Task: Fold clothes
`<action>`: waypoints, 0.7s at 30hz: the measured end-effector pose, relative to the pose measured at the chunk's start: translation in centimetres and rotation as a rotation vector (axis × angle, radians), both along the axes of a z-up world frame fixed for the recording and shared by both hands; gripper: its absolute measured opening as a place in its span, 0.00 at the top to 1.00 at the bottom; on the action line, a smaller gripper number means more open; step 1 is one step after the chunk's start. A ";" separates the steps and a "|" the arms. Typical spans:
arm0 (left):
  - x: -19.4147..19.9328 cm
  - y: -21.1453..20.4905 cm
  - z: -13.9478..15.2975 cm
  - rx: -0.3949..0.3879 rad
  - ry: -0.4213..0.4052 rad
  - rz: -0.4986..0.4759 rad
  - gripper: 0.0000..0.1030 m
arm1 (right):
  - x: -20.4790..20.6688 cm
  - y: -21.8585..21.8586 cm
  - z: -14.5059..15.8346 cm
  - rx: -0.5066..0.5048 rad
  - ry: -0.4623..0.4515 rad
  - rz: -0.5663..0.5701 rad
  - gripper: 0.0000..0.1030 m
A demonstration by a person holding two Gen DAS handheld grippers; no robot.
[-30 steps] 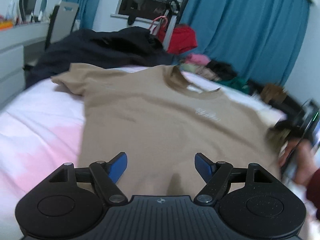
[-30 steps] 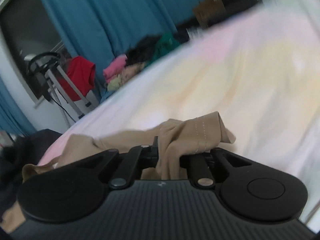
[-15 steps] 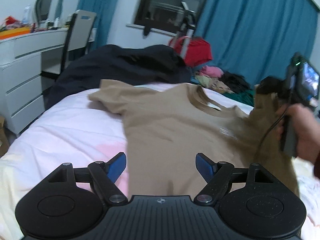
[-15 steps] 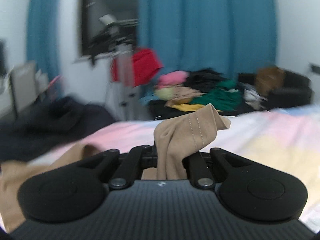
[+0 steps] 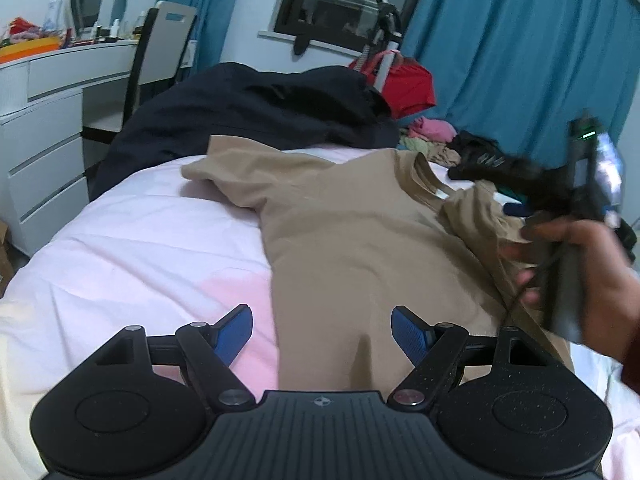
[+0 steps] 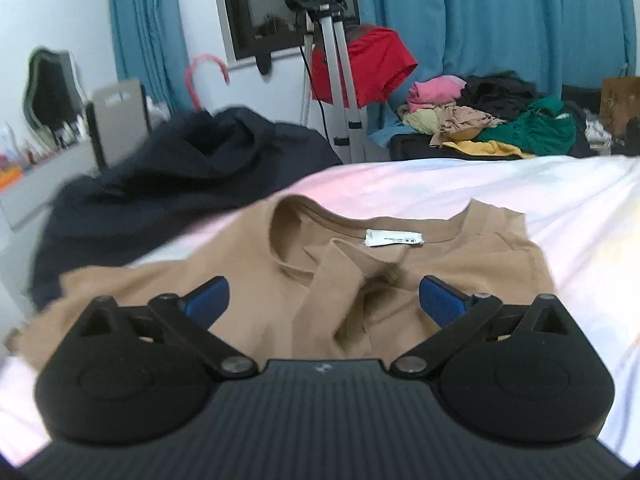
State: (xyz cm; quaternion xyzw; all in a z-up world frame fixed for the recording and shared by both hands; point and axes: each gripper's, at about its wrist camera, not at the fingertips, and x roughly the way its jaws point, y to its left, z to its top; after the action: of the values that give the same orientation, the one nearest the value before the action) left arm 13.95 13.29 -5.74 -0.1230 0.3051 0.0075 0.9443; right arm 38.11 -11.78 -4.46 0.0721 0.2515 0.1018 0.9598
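A tan T-shirt (image 5: 352, 240) lies spread on the pale pink bed cover (image 5: 140, 248), its collar toward the far side and one sleeve stretched out to the left. My left gripper (image 5: 322, 330) hovers open over the shirt's near hem, pads clear of the cloth. In the right wrist view the same tan T-shirt (image 6: 472, 268) shows its collar and white label (image 6: 394, 237), with the right sleeve folded onto the chest. My right gripper (image 6: 324, 300) has its jaws opening wide above that folded sleeve, gripping nothing. A hand (image 5: 580, 280) holds the right gripper at the left view's right edge.
A dark navy garment (image 5: 256, 112) is heaped at the far side of the bed. Beyond it stand a tripod (image 6: 332, 64) draped with red cloth, a pile of mixed clothes (image 6: 488, 116), teal curtains, a white dresser (image 5: 44, 132) and a chair (image 5: 160, 52).
My right gripper carried the sleeve leftward over the shirt, then let it go and opened; the sleeve now lies on the chest. The left gripper drifted slightly and stayed open.
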 end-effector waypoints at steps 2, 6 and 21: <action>-0.2 -0.6 0.1 0.014 -0.009 -0.017 0.24 | -3.4 -1.7 1.5 0.052 -0.021 0.003 0.00; -1.2 -1.7 0.5 0.044 -0.032 -0.030 0.24 | -12.1 -5.2 4.1 0.098 -0.080 -0.016 0.00; -8.8 -12.1 1.9 0.176 -0.006 -0.267 0.27 | -35.6 -17.8 5.1 0.097 -0.255 -0.263 0.00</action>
State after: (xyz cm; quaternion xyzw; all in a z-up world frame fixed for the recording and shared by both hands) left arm 5.12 1.21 -3.82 0.0017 0.3142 -0.0917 0.9449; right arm 2.51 -29.55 0.64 0.1368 0.1112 -0.0042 0.9843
